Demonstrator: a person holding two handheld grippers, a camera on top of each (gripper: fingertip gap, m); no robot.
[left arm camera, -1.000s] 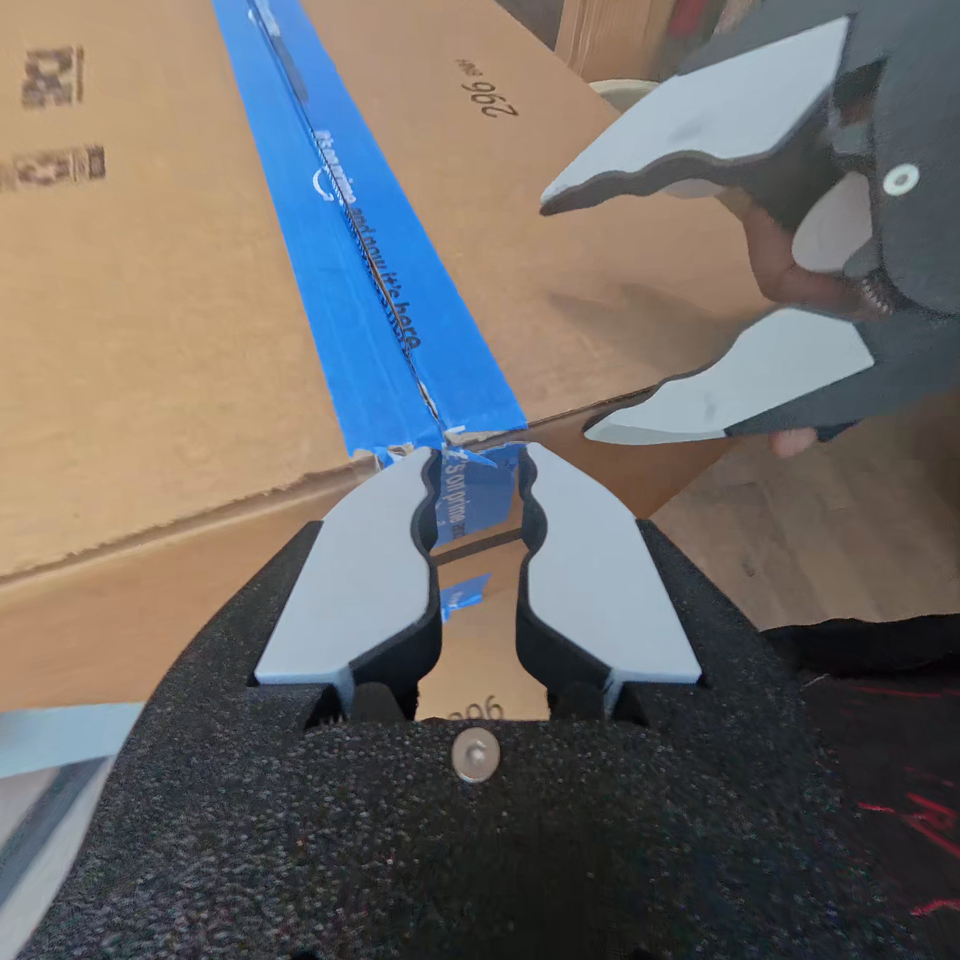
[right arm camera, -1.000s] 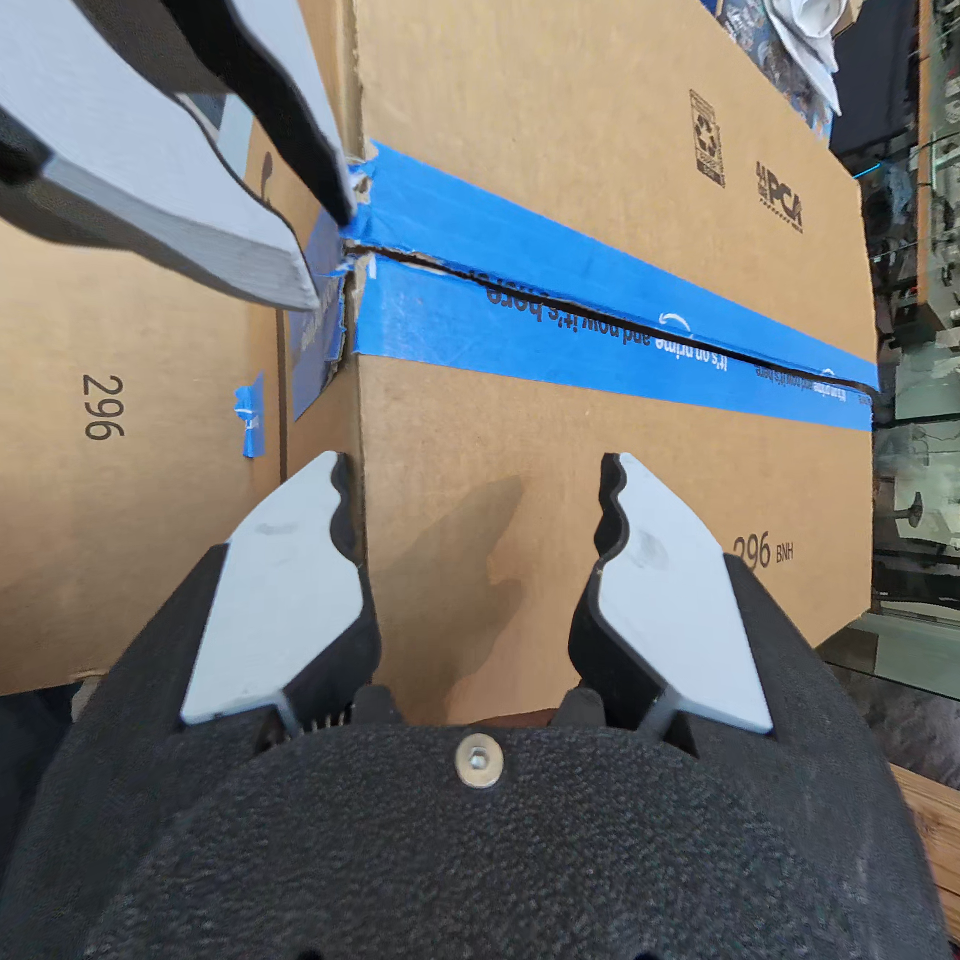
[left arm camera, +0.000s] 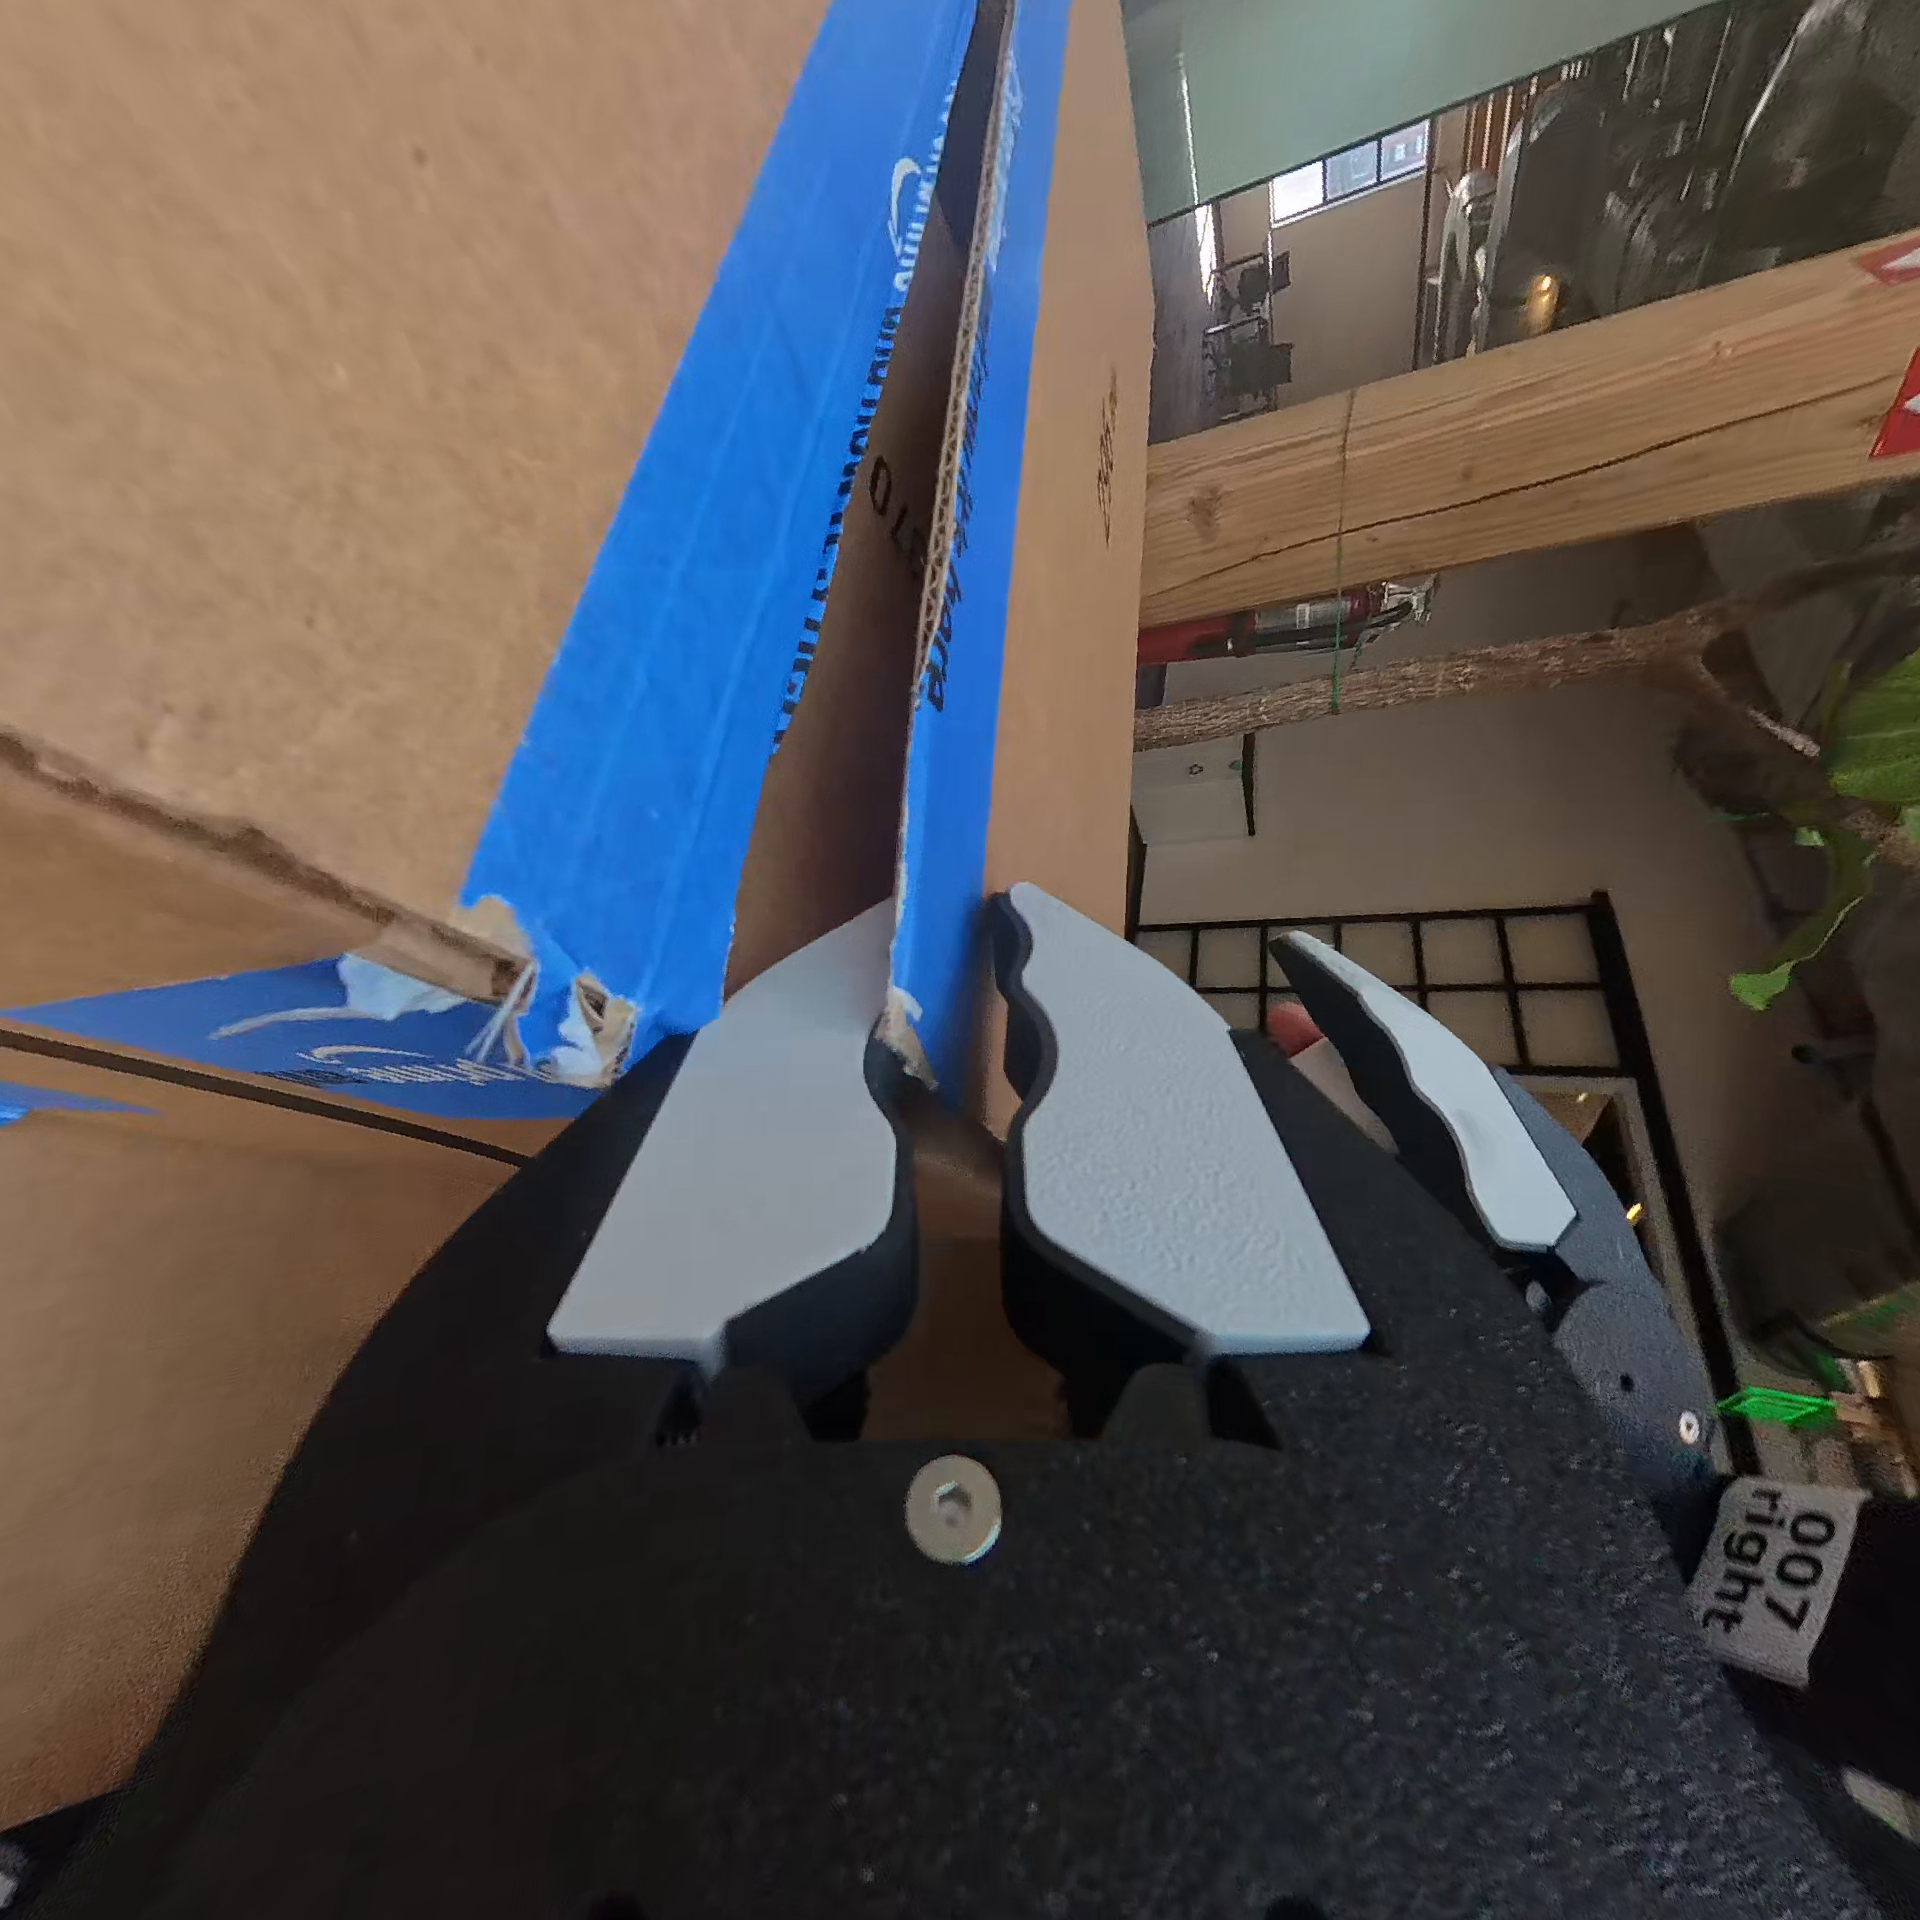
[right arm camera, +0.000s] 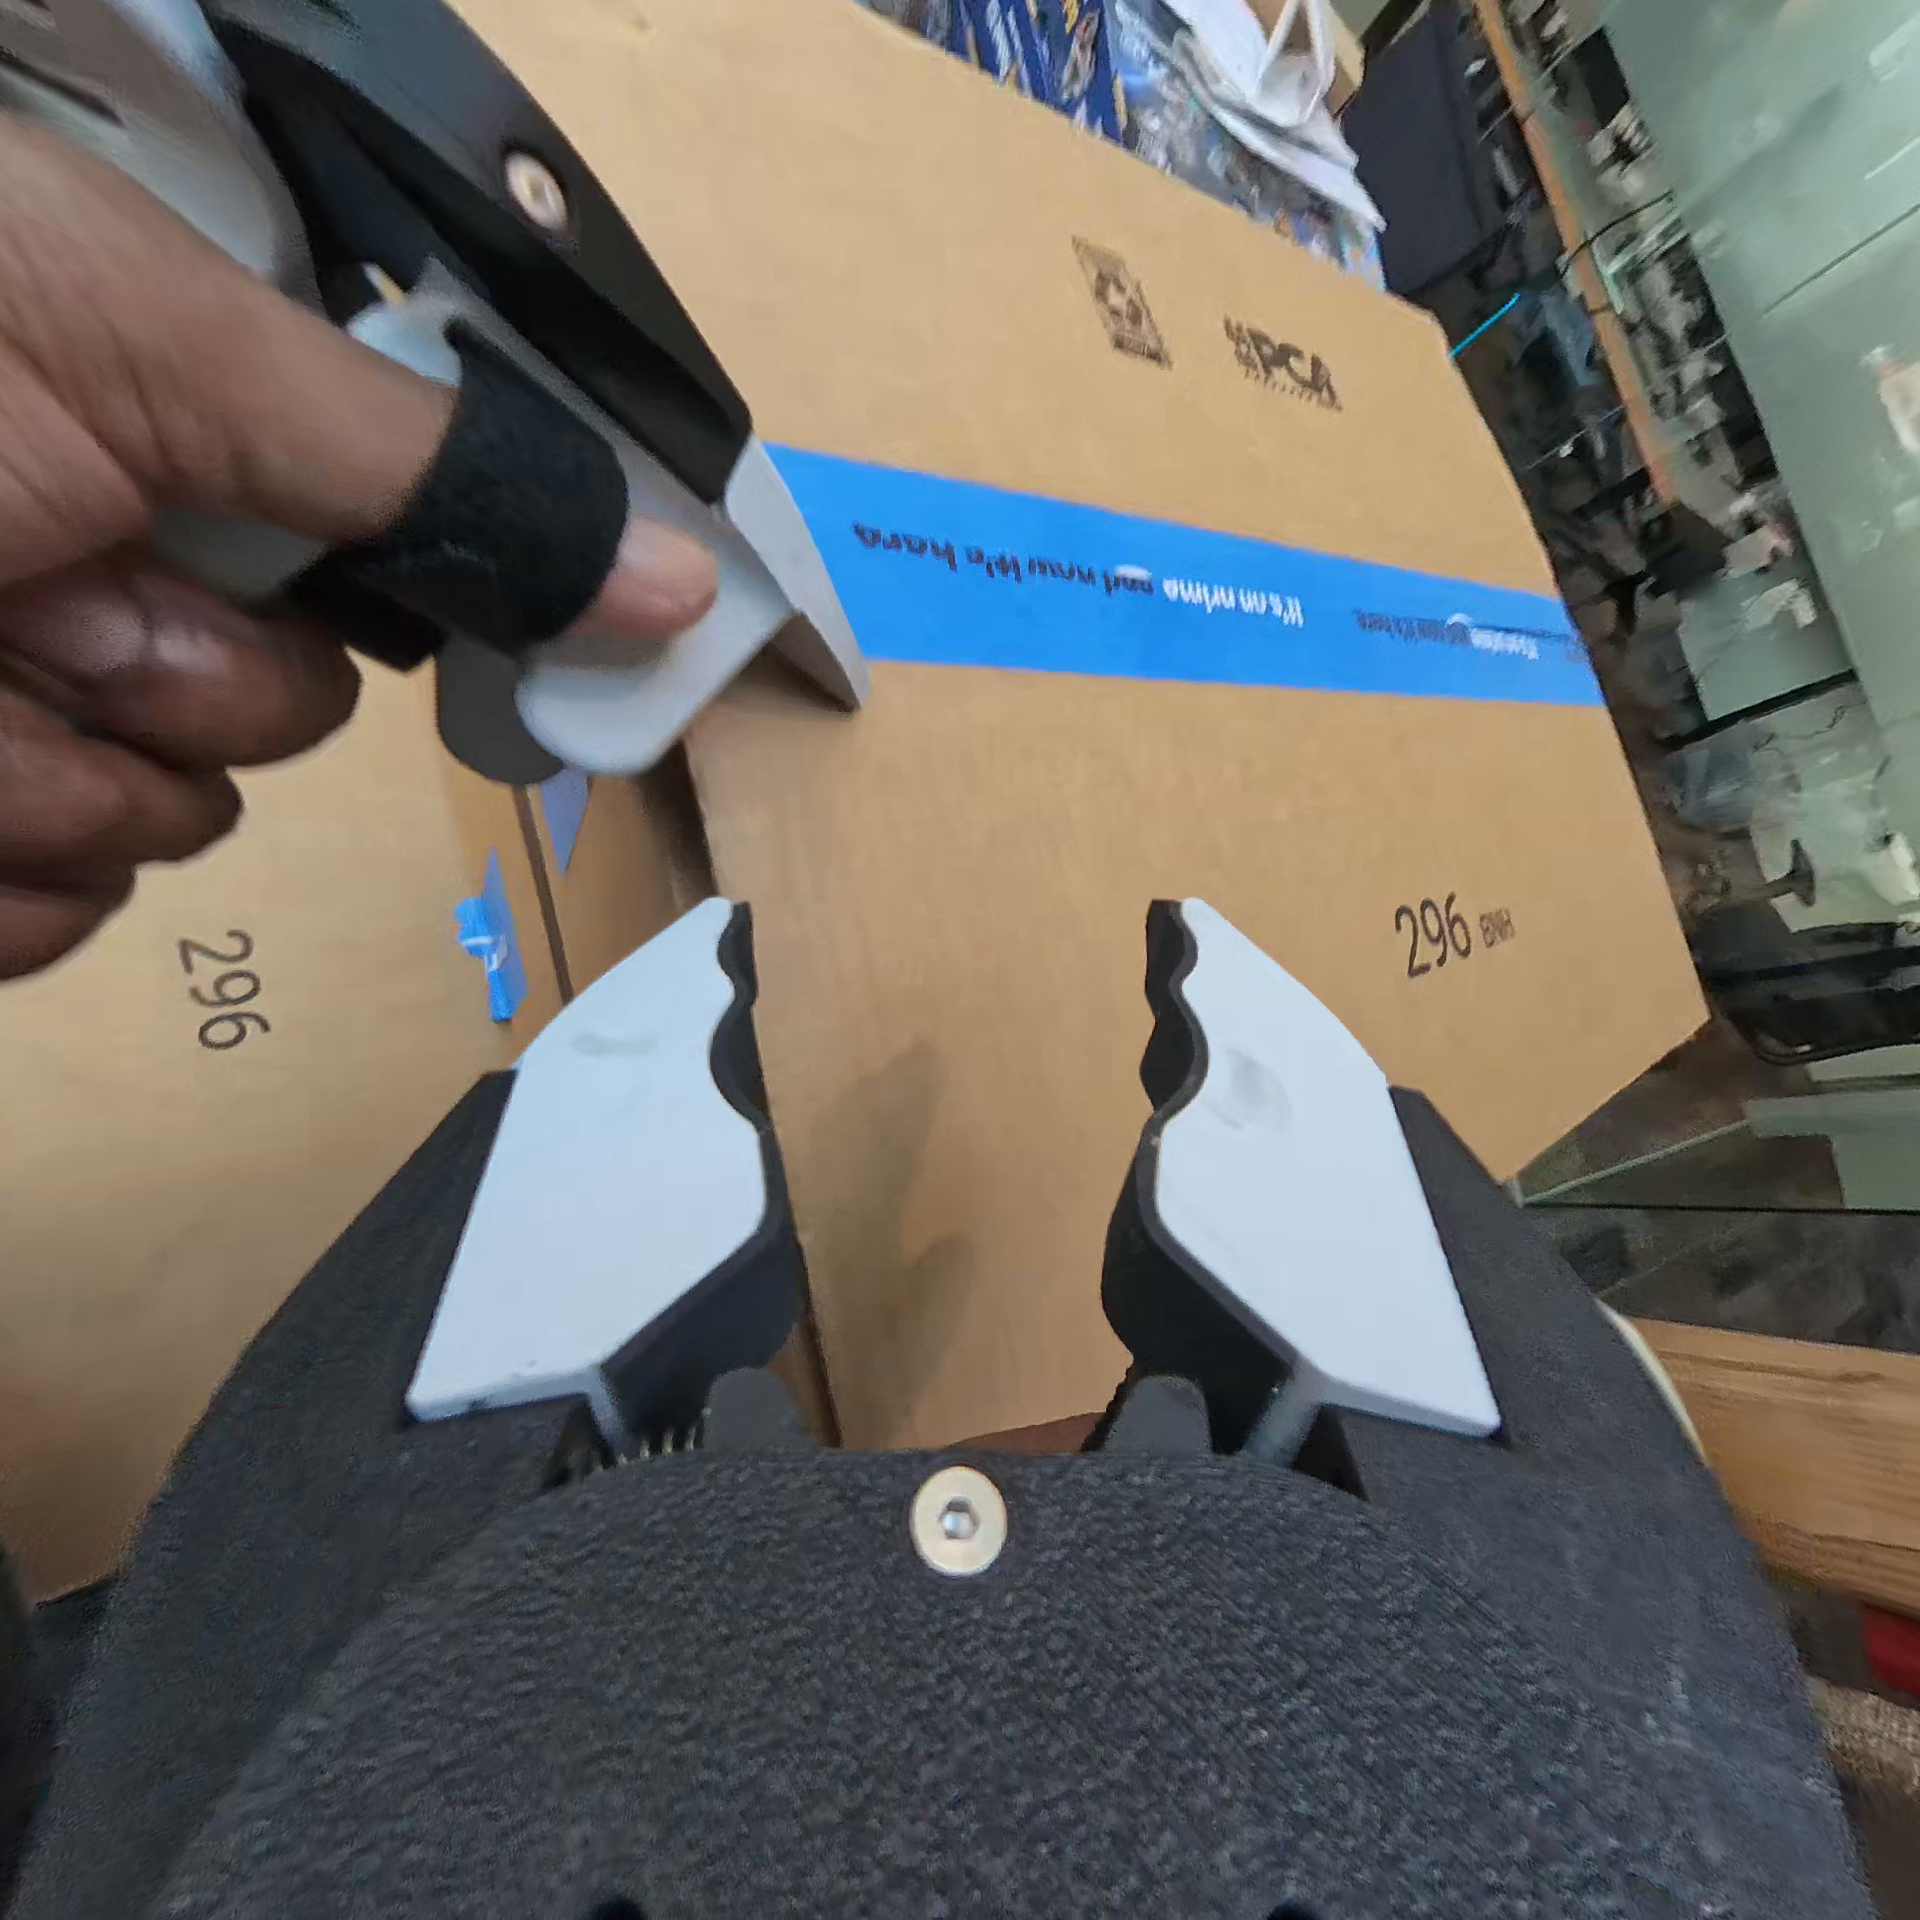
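Left gripper (left arm camera: 940, 971) seemingly pinches the raised box flap (left arm camera: 1060, 520); right gripper (right arm camera: 951, 914), spread wide, hovers beside it.

The box (left arm camera: 260, 416) runs off the top and left edges of the left wrist view, its inside showing only as a dark slit behind the raised flap (left arm camera: 1060, 520). The flap's corner sits between the fingers (left arm camera: 748, 1143) of the left gripper (left arm camera: 940, 997), hiding whether the pads press it. Only one finger of the right gripper (left arm camera: 1423, 1101) clears the left gripper's body there. In the right wrist view, a blurred hand (right arm camera: 156, 520) cut by the left edge covers the left gripper's tips and the box corner. Clutter (right arm camera: 1195, 73) beyond the box's far edge is too blurred to identify.
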